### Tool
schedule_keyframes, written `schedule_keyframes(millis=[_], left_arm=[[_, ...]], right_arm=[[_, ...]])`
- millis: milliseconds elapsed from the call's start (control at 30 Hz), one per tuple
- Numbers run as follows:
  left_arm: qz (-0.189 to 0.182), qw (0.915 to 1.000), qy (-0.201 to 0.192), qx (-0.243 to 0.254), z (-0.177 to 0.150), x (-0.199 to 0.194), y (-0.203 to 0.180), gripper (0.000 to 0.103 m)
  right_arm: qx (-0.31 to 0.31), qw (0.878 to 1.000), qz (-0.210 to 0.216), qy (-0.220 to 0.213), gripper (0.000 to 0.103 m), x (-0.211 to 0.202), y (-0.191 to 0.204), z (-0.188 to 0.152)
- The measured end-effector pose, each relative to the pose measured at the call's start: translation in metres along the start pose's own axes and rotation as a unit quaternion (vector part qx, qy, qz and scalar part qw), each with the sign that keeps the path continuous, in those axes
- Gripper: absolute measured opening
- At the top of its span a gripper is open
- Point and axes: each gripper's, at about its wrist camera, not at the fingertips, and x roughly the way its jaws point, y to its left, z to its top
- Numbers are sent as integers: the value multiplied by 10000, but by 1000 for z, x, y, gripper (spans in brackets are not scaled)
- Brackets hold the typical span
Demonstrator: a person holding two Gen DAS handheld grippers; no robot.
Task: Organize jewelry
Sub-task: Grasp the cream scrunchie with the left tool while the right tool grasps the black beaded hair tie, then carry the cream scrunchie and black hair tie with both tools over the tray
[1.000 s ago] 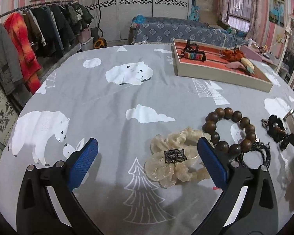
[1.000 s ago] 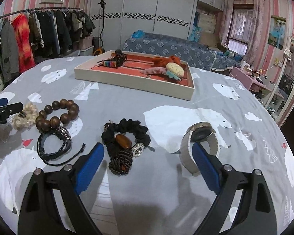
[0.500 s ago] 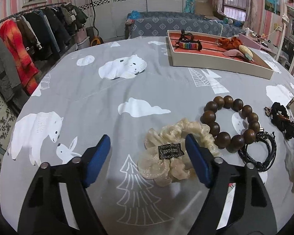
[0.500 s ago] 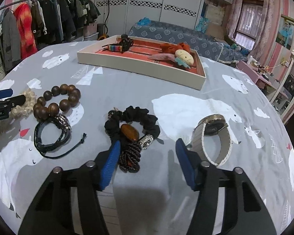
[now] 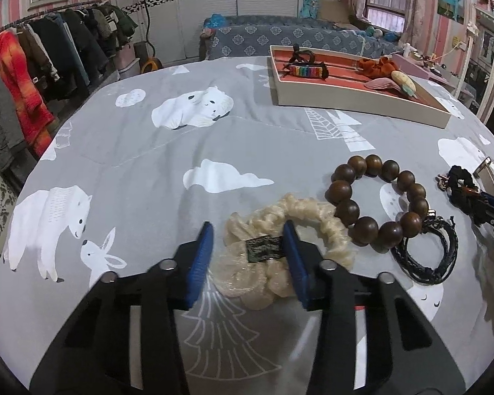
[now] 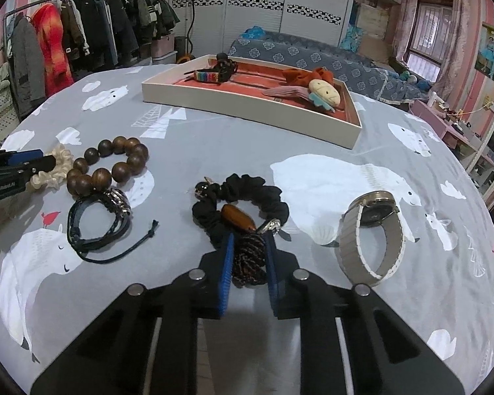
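1. Your left gripper (image 5: 248, 247) is half closed around the cream scrunchie (image 5: 280, 247), low centre of the left view; the crinkly fabric isn't squeezed yet.
2. Your right gripper (image 6: 249, 256) is clenched on the braided knot (image 6: 248, 258) of the black scrunchie (image 6: 247, 194), a firm handle.
3. The tray (image 6: 247, 107), upper centre, looks like the destination; glossy wooden beads (image 6: 108, 164) wait mid-left.

Even indoor light, soft shadows, sharp focus, fisheye-bent edges.

Left gripper (image 5: 248, 250) jaws part-closed; right gripper (image 6: 249, 256) jaws nearly shut.
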Motion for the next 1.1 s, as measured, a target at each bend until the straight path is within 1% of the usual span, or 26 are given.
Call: schedule_keyframes(millis=[67,133,233,367,667,833,900,967,1100], left_arm=[[-3,10000,-9,18,0,0,-1,34],[-49,10000,-9,22,0,0,-1,30],[-68,10000,-23,18,0,0,-2,28],[-108,9999,-62,-5,1,-2,-1,27],[-132,9997,-218,-60,12,-11,-3,27],[-109,9992,-368,-68,29,-23,-4,27],[-100,9989,-458,-75,41,-28,-5,27],[-171,9984,-535,-115,54,-34,-5,27],[-219,9968,-757,-112,83,-43,-10,27]], right_arm=[[4,10000,25,-35,17,-1,0,0],[36,9999,71,-127,16,-5,-1,0],[121,9996,193,-150,16,-5,-5,2],[249,9988,320,-274,16,-9,-11,7],[266,9973,394,-560,16,-17,-21,31],[311,9951,422,-836,16,-30,-37,60],[327,9944,428,-906,16,-33,-44,72],[382,9936,431,-976,16,-36,-54,86],[445,9925,355,-1081,16,-36,-70,112]])
